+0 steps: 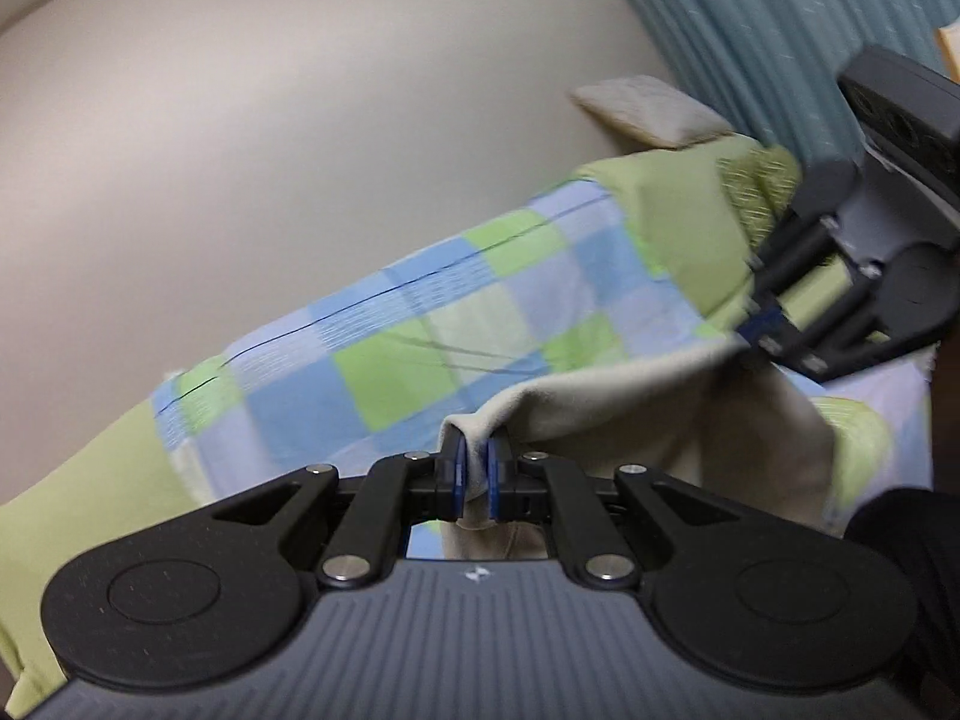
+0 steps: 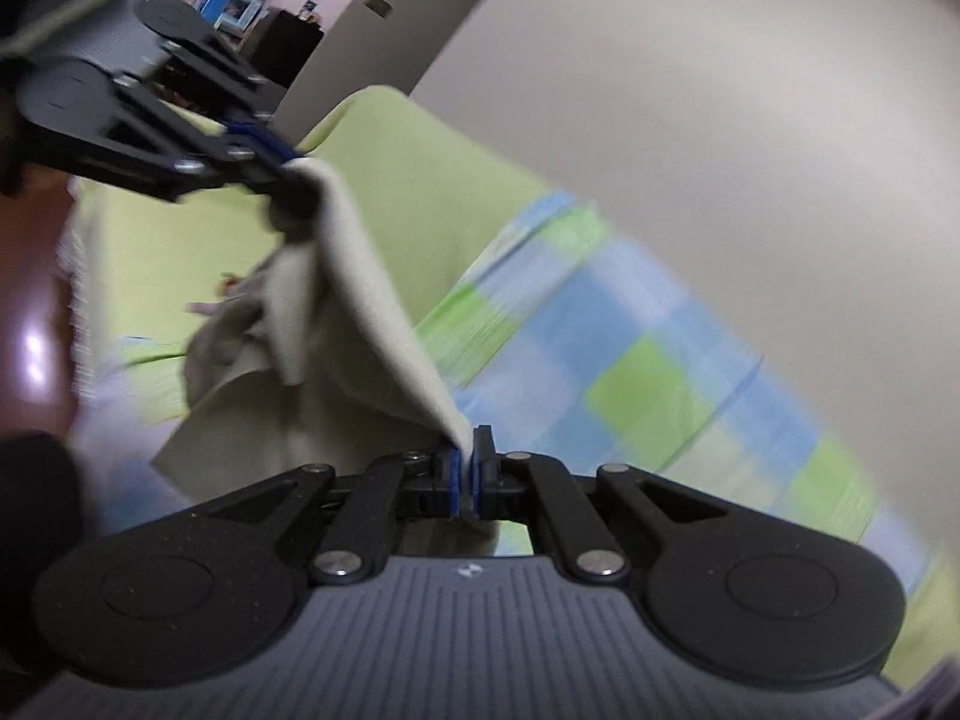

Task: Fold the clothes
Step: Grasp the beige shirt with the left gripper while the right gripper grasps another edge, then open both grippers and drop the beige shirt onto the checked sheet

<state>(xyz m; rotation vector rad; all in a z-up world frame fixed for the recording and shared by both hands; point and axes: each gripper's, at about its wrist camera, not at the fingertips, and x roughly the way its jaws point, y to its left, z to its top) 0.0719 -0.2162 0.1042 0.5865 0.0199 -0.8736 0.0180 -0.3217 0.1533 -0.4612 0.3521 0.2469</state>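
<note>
- While the beige garment [image 1: 630,408] hangs above the checked bedcover [image 1: 420,330], hold its top edge taut and level before lowering.
- Left gripper [image 1: 474,468]: jaws pinched narrow on one garment corner.
- Right gripper [image 2: 467,474]: jaws clamped on the other corner.
- Containers: none visible near the bedcover.

Matt beige cloth garment [image 1: 630,414], soft, slightly napped. Checked blue-green bedspread [image 1: 420,330], woven cotton look, matt. Left gripper [image 1: 474,480] and right gripper [image 2: 467,477]: matt black plastic links, ribbed grey housing, shiny metal rivets, blue rubbery pads. Teal curtain [image 1: 750,30], pleated fabric. Wall [image 1: 240,120] smooth, matt.
</note>
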